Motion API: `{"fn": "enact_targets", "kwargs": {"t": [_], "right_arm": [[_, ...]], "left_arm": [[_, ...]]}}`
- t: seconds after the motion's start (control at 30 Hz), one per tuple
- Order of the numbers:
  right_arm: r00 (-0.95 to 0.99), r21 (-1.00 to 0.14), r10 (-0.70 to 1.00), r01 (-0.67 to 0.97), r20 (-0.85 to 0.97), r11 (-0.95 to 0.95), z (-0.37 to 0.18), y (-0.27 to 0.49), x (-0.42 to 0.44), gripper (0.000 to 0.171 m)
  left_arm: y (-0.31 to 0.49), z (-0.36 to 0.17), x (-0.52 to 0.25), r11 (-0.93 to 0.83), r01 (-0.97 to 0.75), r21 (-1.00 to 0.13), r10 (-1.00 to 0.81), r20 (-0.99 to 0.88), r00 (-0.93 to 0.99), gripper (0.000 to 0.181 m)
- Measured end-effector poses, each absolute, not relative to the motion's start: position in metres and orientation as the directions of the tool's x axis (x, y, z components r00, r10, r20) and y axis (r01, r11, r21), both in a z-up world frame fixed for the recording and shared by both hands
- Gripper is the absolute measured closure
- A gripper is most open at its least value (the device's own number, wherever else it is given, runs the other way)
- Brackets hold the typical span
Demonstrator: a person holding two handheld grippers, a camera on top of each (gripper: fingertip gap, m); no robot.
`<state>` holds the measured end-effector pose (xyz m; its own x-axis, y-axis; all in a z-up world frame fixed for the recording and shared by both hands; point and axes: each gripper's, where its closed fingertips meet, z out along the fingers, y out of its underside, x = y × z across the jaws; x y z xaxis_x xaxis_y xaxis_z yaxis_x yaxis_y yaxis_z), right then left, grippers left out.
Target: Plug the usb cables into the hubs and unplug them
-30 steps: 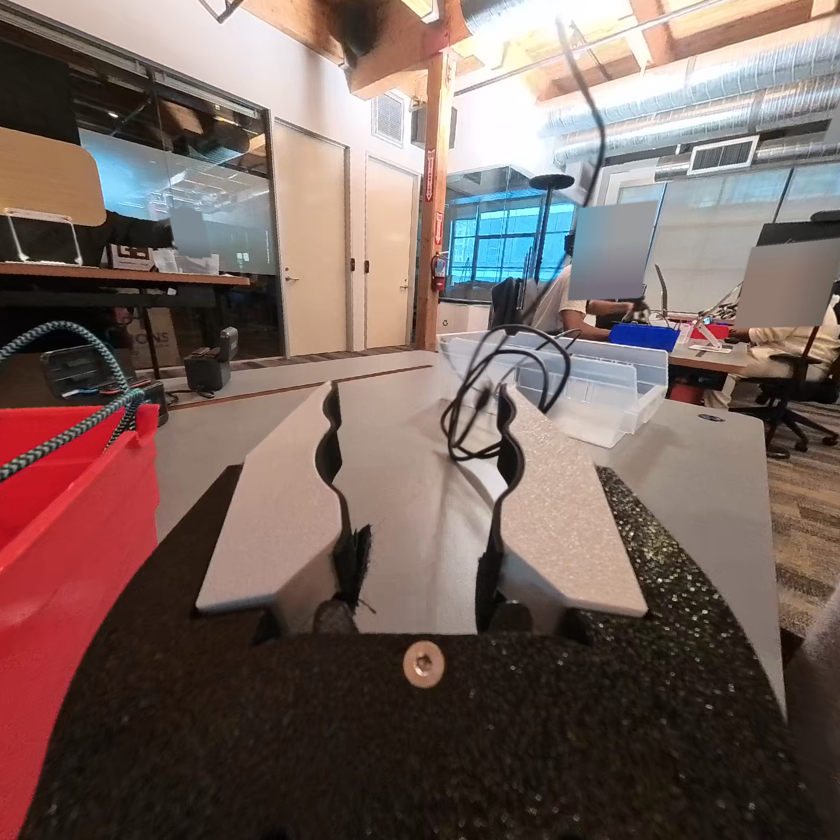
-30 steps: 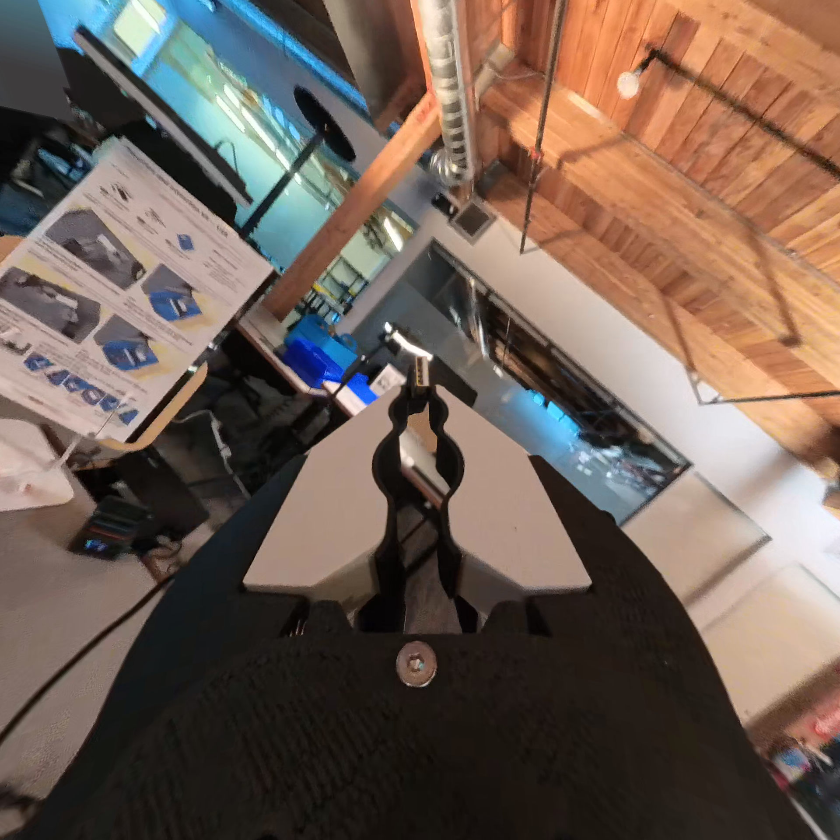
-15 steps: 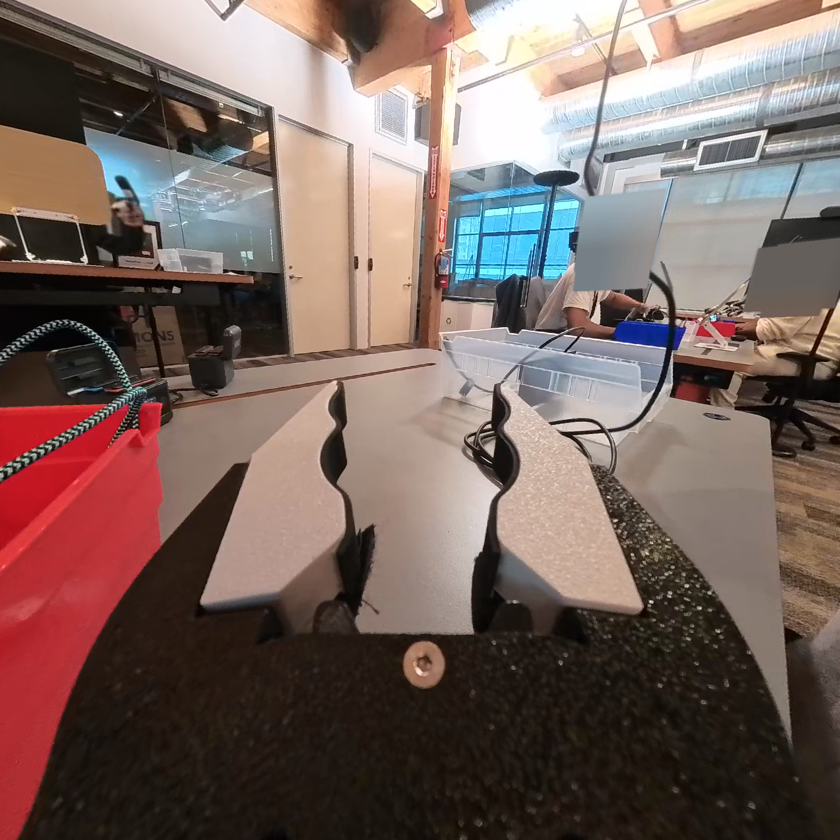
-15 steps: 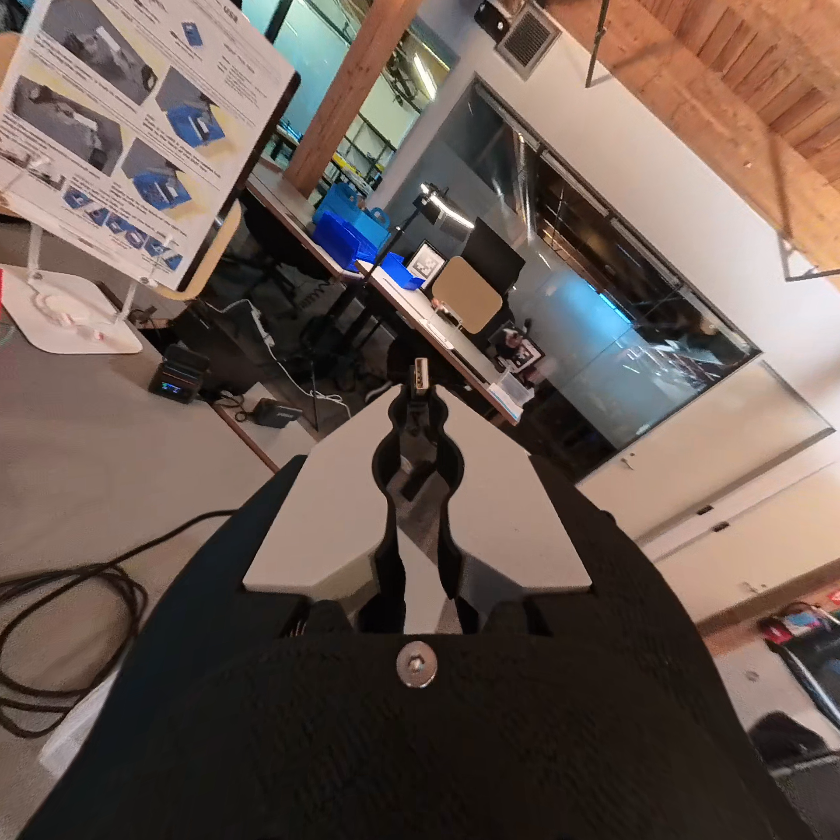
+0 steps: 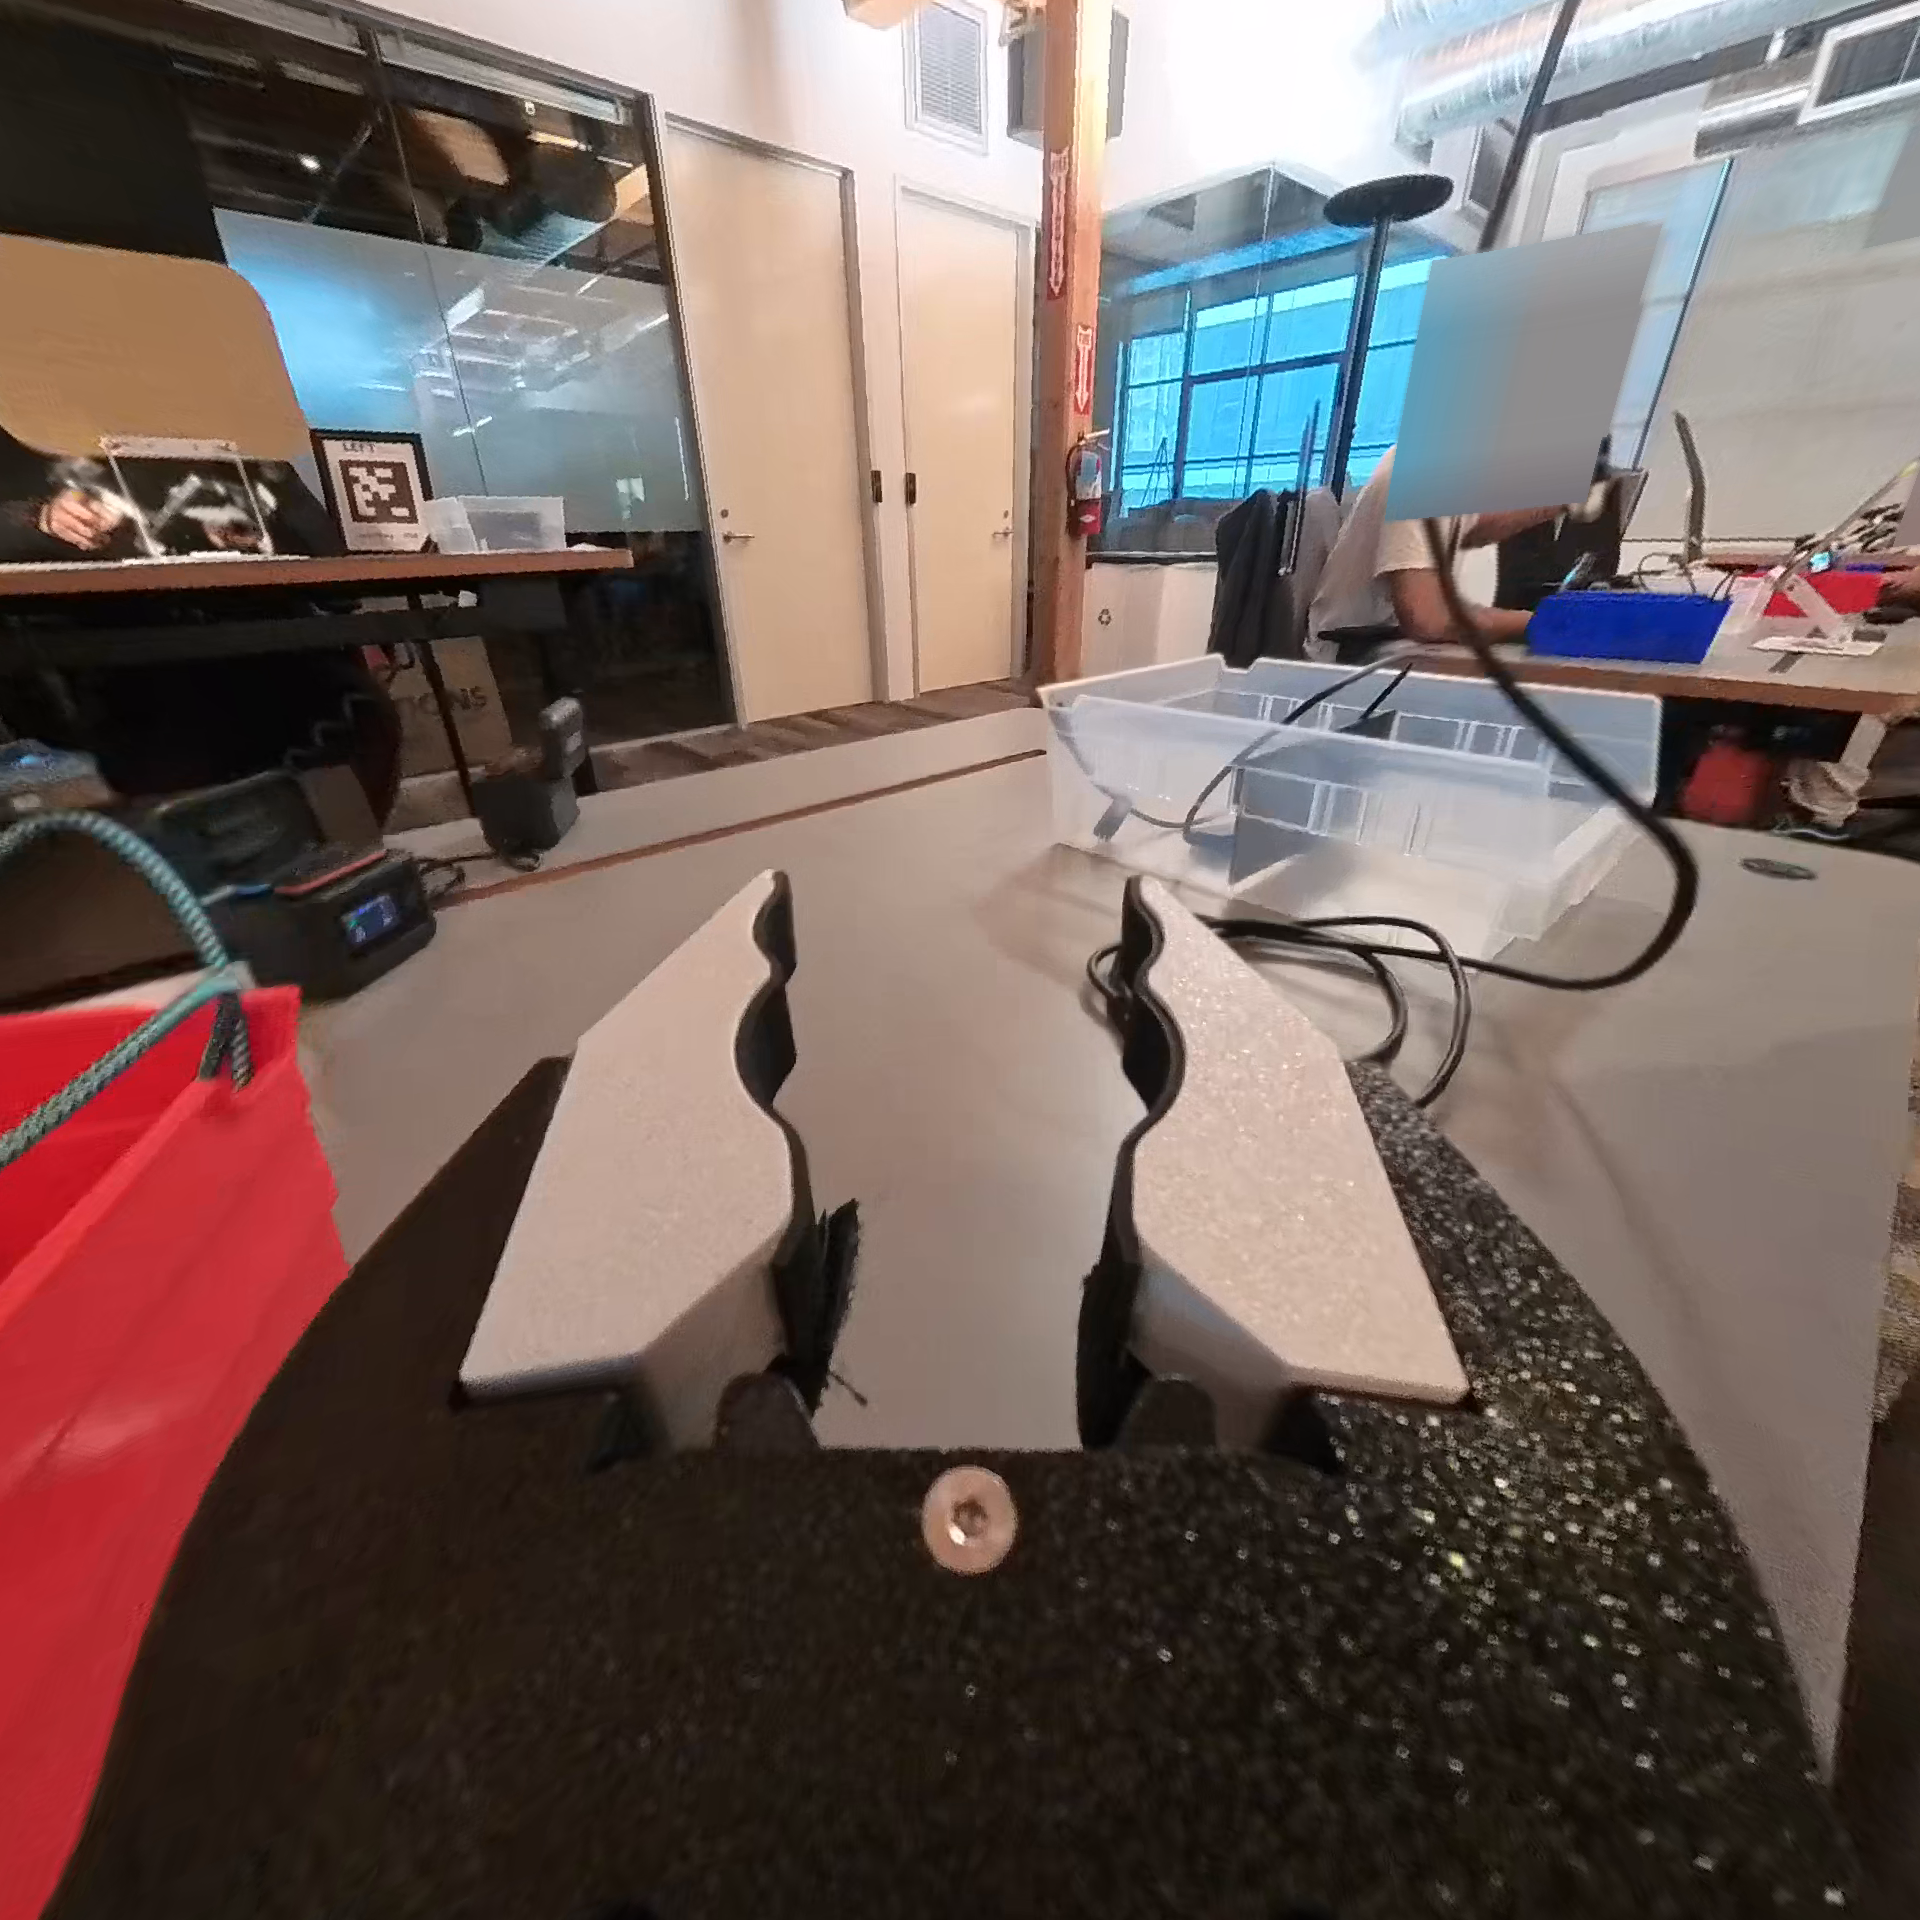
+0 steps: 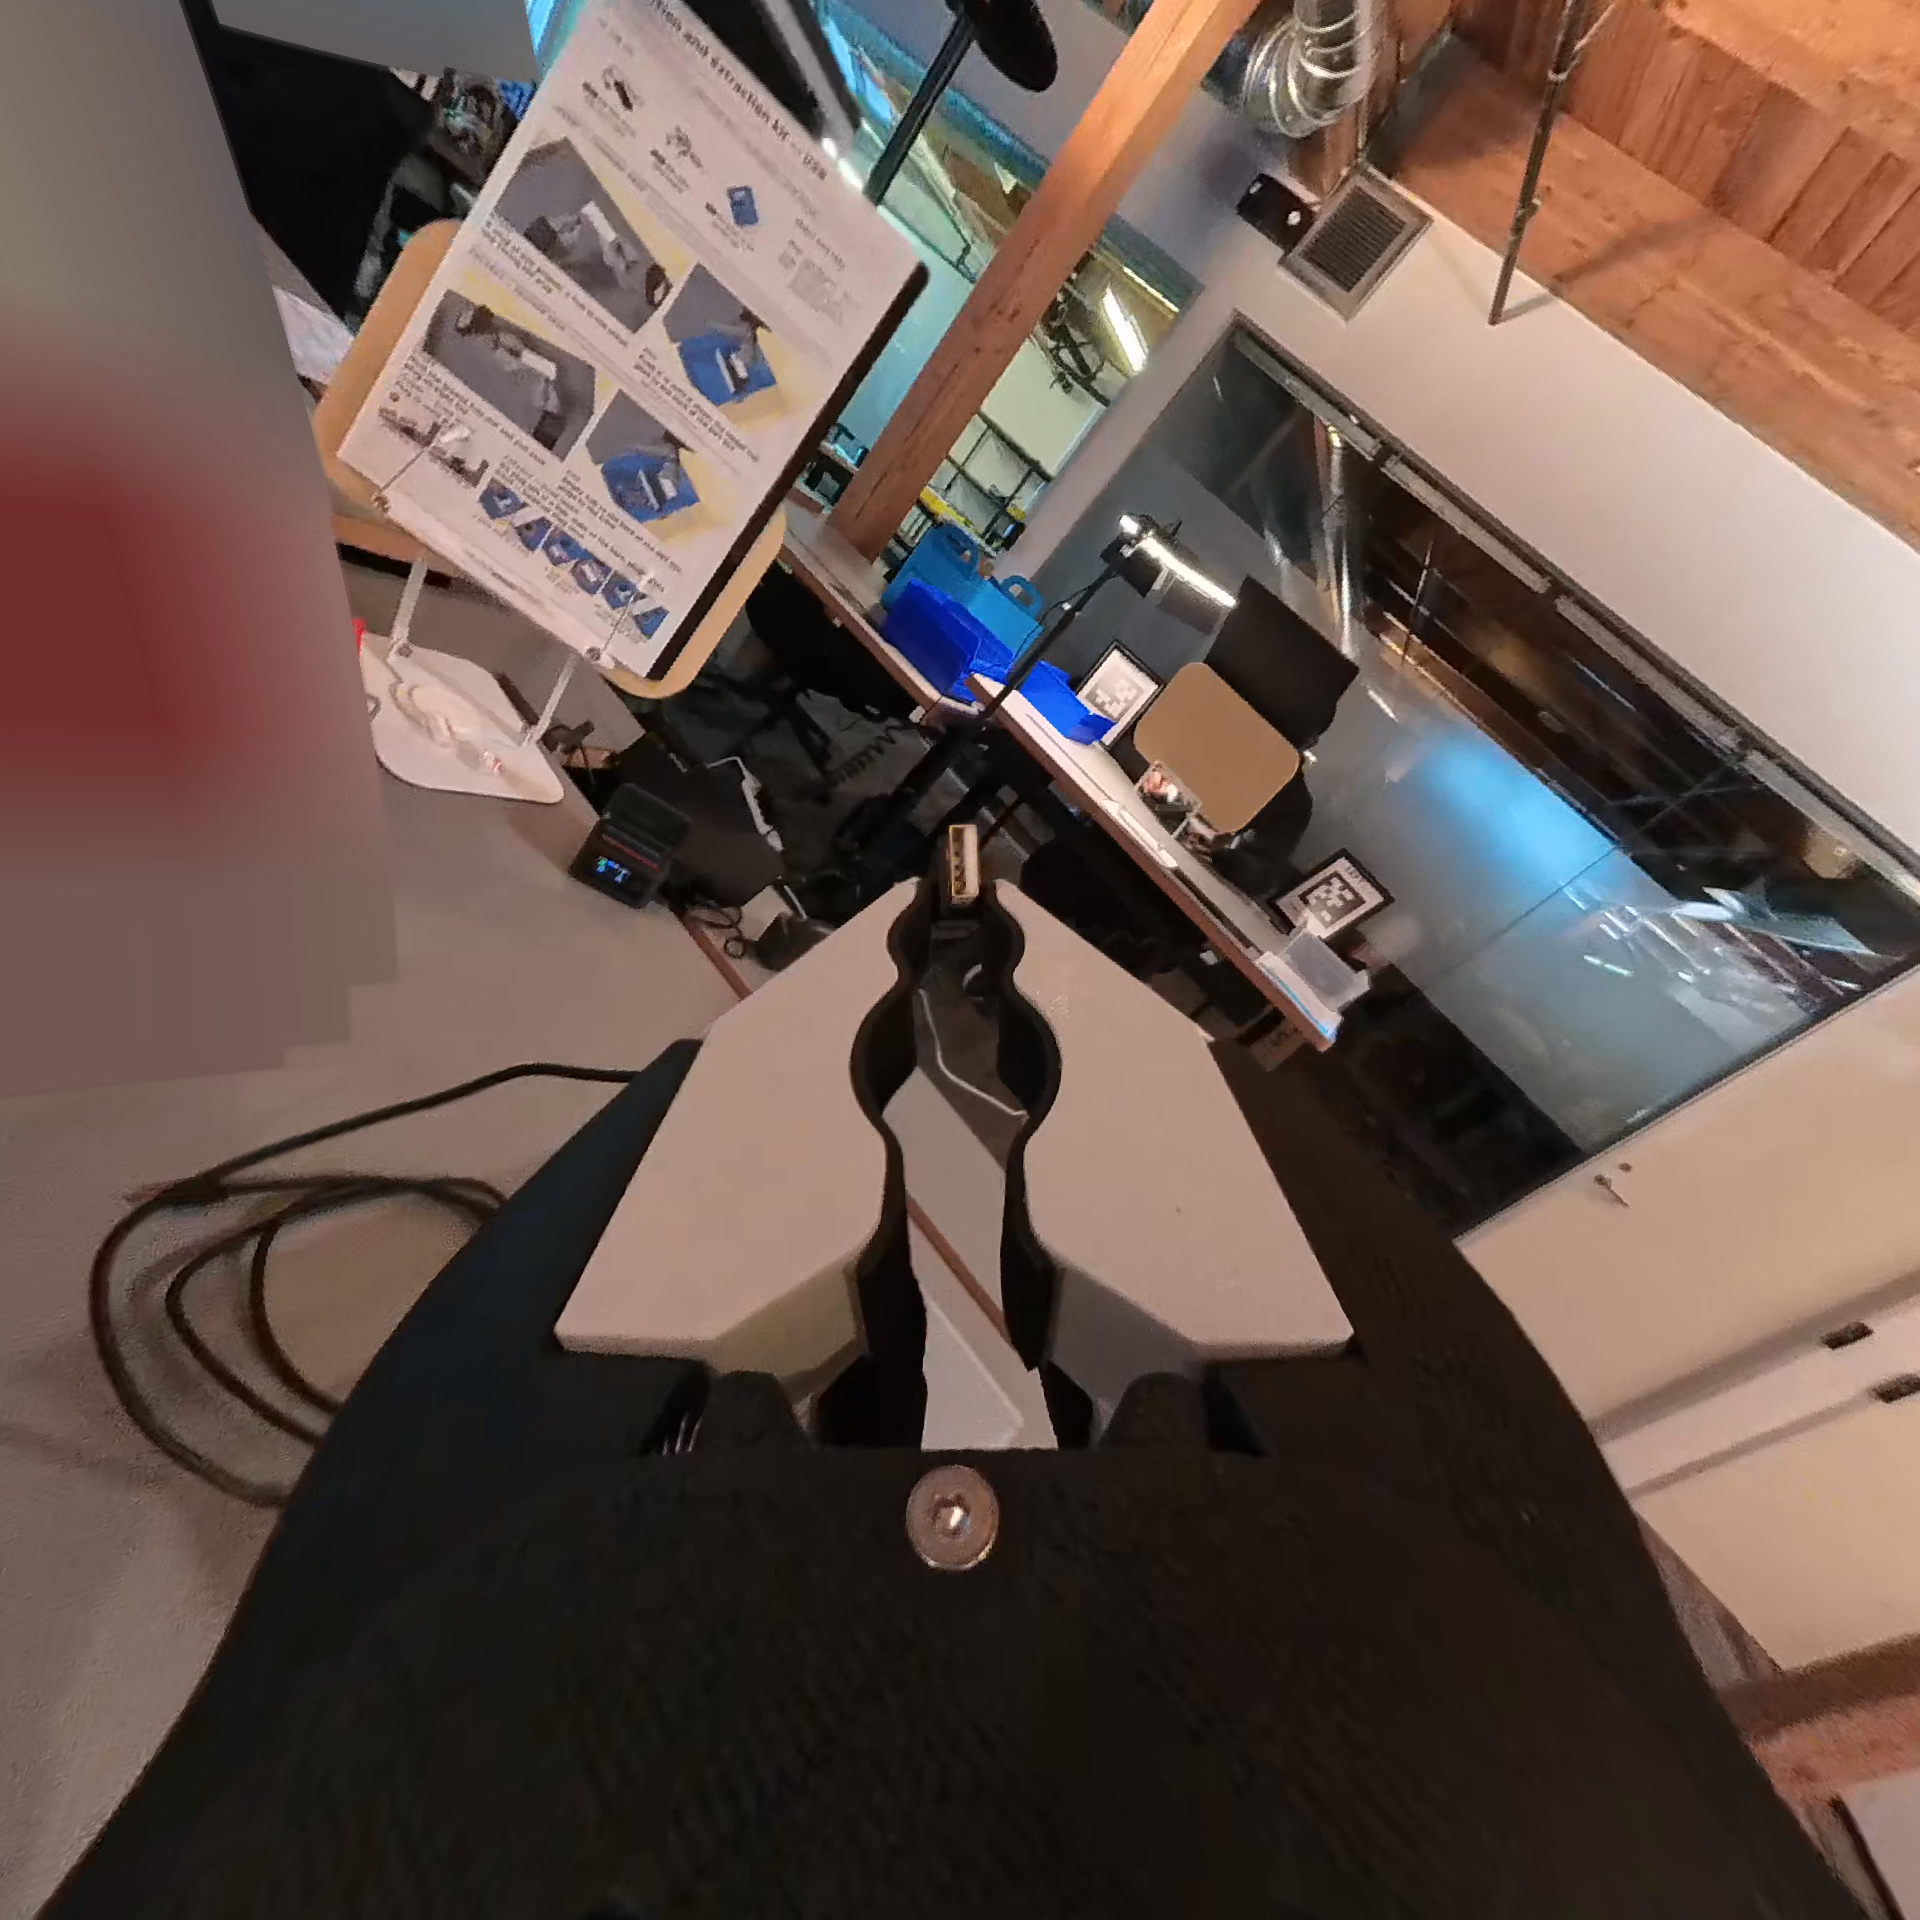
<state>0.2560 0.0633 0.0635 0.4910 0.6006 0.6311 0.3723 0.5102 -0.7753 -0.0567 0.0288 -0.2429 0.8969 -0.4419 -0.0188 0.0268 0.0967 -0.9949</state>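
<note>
My right gripper point(image 6: 958, 896) is shut on a black USB cable; its metal plug point(image 6: 961, 869) sticks out past the fingertips, held above the grey table. The cable's slack lies coiled on the table in the right wrist view point(image 6: 197, 1278). In the left wrist view the same black cable point(image 5: 1434, 977) loops on the table right of my fingers and rises up out of the frame. My left gripper point(image 5: 956, 904) is open and empty, low over the grey table point(image 5: 935, 831). No hub shows in either view.
A red bin point(image 5: 135, 1195) with a braided teal cable point(image 5: 114, 1049) over its rim stands close at left. A clear plastic divided bin point(image 5: 1351, 769) sits ahead right. An instruction sheet on a stand point(image 6: 623, 395) stands on the table. People sit at desks behind.
My right gripper has swung down from pointing at the ceiling toward the table, still holding the plug. The cable that hung before my left fingers now lies coiled on the table.
</note>
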Motion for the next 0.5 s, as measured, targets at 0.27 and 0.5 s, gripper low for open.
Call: {"fn": "enact_targets", "kwargs": {"t": [0.27,0.5], "right_arm": [[0.438,-0.788,0.699,0.536,0.565,0.302,-0.056,0.099,0.275,0.165],[0.374,-0.642,0.819,0.767,0.436,-0.008,-0.220,0.135,0.305,0.164]], "left_arm": [[0.053,-0.229,0.004,0.180,-0.052,-0.982,-0.456,-0.130,0.880,0.122],[0.069,-0.260,0.025,0.201,-0.251,-0.947,-0.402,-0.313,0.860,0.124]]}}
